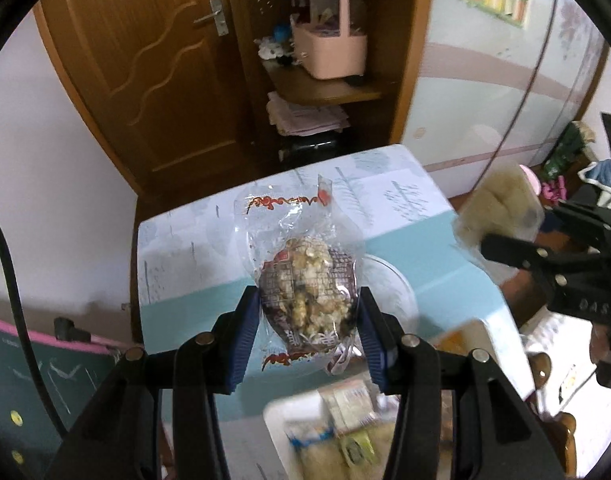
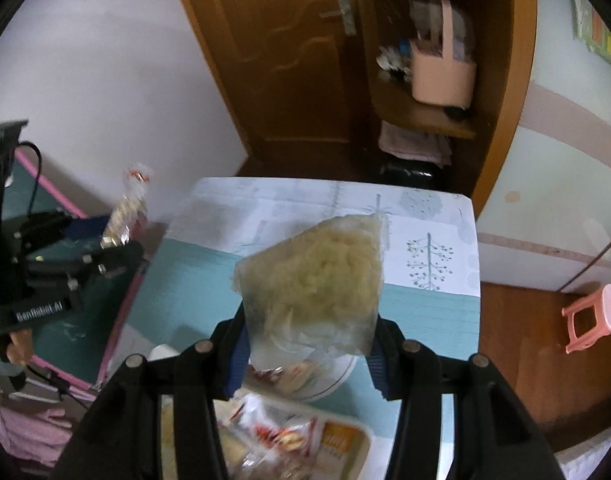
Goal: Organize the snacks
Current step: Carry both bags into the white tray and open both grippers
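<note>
My left gripper (image 1: pixel 308 300) is shut on a clear packet of popcorn-like snack (image 1: pixel 305 276) with red print, lifted above the teal-clothed table (image 1: pixel 193 280). My right gripper (image 2: pixel 308 320) is shut on a clear bag of pale yellow fluffy snack (image 2: pixel 317 276), also raised over the table (image 2: pixel 185 280). Each gripper shows in the other's view: the right one with its pale bag (image 1: pixel 497 208) at the right edge, the left one with its packet (image 2: pixel 127 216) at the left. Below them lies a white tray (image 1: pixel 277 412) holding several snack packets, blurred.
A clear glass bowl (image 1: pixel 393 284) sits on the table just beyond the tray (image 2: pixel 361 432). A green board with a pink edge (image 1: pixel 25 380) stands left of the table. Behind are a wooden door (image 1: pixel 145 80) and a shelf with a pink basket (image 1: pixel 329 48). A pink stool (image 2: pixel 593 316) stands on the floor at right.
</note>
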Action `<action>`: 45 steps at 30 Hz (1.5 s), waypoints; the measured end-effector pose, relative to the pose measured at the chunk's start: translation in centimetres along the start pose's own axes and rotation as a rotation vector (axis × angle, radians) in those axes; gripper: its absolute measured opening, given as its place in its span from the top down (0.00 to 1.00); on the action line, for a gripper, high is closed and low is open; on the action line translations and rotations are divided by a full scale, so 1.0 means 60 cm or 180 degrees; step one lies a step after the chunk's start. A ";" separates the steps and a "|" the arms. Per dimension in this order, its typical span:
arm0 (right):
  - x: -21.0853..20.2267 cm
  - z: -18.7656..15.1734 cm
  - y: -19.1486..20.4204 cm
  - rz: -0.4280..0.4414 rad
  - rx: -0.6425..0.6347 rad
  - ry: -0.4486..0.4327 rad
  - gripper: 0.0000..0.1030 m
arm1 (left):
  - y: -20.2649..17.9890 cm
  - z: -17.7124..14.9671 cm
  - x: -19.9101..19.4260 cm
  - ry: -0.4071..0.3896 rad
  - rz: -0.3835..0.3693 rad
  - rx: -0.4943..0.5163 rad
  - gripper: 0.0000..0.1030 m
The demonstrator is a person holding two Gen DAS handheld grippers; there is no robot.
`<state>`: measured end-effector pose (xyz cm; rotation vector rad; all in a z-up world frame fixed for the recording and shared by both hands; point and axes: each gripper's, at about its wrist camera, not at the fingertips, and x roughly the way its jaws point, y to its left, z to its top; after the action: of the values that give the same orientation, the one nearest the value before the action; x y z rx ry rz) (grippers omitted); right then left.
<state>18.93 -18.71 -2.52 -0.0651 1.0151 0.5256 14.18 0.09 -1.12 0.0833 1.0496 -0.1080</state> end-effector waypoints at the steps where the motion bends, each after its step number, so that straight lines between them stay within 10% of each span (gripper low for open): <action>1: -0.013 -0.007 0.007 0.0024 -0.0021 -0.0033 0.52 | -0.006 -0.015 -0.014 -0.0010 -0.0035 -0.0007 0.55; 18: -0.124 -0.135 0.058 0.0289 0.0084 -0.0182 0.52 | -0.075 -0.184 -0.094 -0.0212 -0.0113 -0.0232 0.55; 40: -0.041 -0.255 0.081 0.0115 0.0156 0.0542 0.50 | -0.113 -0.279 0.016 0.0395 -0.0075 -0.0299 0.54; 45: -0.028 -0.256 0.079 0.0031 0.0142 0.0616 0.45 | -0.112 -0.285 0.025 0.0452 -0.0090 -0.0374 0.26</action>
<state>3.94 -19.72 -8.51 -0.0723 1.2162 0.5122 -0.62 -4.60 -11.01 -0.0308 1.1970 -0.0665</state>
